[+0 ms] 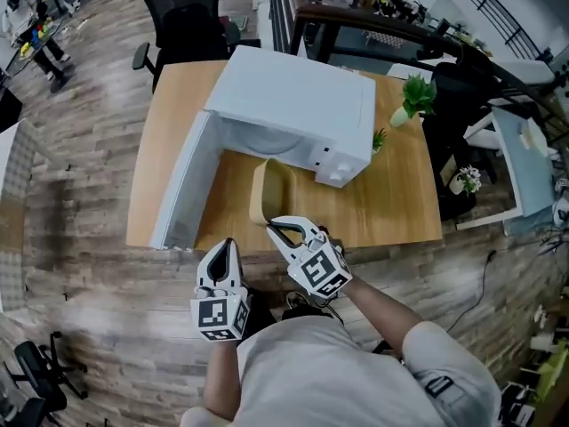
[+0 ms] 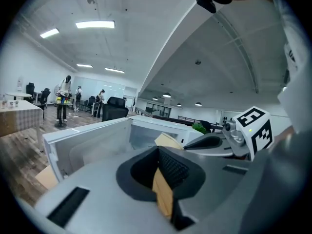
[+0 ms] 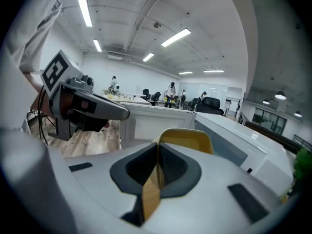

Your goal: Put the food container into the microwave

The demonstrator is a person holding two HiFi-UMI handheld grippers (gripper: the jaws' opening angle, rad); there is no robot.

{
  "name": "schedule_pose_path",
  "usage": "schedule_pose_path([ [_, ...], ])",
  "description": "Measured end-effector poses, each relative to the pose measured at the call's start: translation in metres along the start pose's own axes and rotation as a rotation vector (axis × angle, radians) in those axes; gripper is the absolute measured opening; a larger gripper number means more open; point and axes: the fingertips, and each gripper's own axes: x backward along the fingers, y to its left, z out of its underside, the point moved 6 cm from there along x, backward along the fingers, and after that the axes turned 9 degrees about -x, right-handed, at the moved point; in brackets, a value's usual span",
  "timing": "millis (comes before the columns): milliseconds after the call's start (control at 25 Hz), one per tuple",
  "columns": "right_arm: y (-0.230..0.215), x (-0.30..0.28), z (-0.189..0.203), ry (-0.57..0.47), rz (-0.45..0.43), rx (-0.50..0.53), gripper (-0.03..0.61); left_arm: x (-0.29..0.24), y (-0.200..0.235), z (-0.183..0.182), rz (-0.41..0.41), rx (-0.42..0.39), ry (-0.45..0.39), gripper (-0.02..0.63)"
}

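A white microwave (image 1: 293,105) stands on the wooden table (image 1: 400,203), its door (image 1: 182,185) swung wide open to the left. A tan food container (image 1: 271,189) sits tilted on the table just in front of the open cavity. My right gripper (image 1: 283,229) is shut on the container's near rim; in the right gripper view the container's yellow wall (image 3: 187,139) rises just beyond the closed jaws (image 3: 158,172). My left gripper (image 1: 228,247) hovers at the table's front edge, left of the right one, shut on nothing (image 2: 158,172).
A small potted plant (image 1: 413,96) stands at the microwave's right end. A black office chair (image 1: 182,16) is behind the table. More desks and a white shelf (image 1: 524,158) lie to the right. The open door blocks the table's left side.
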Motion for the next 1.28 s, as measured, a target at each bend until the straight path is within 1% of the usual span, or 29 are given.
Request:
schedule_pose_path([
  [120,-0.002,-0.019,0.001,0.036,0.042,0.029,0.02,-0.017,0.018,0.001,0.073,-0.006,0.006,0.012],
  [360,-0.002,-0.038,-0.003,0.072,0.118,0.039,0.021,-0.039,0.04,0.003,0.224,-0.021,-0.003,0.012],
  [520,-0.001,-0.04,-0.007,0.096,0.164,0.092,0.021,-0.053,0.048,0.008,0.291,-0.042,-0.007,0.012],
  [800,-0.004,-0.043,-0.002,0.14,0.217,0.103,0.021,-0.061,0.047,0.027,0.343,-0.039,0.017,0.012],
  [920,-0.008,-0.047,-0.001,0.151,0.225,0.12,0.021,-0.065,0.047,0.033,0.34,-0.032,0.025,0.012],
  [1280,-0.024,-0.057,0.01,0.169,0.23,0.096,0.021,-0.084,0.047,0.05,0.326,-0.051,0.062,0.012],
])
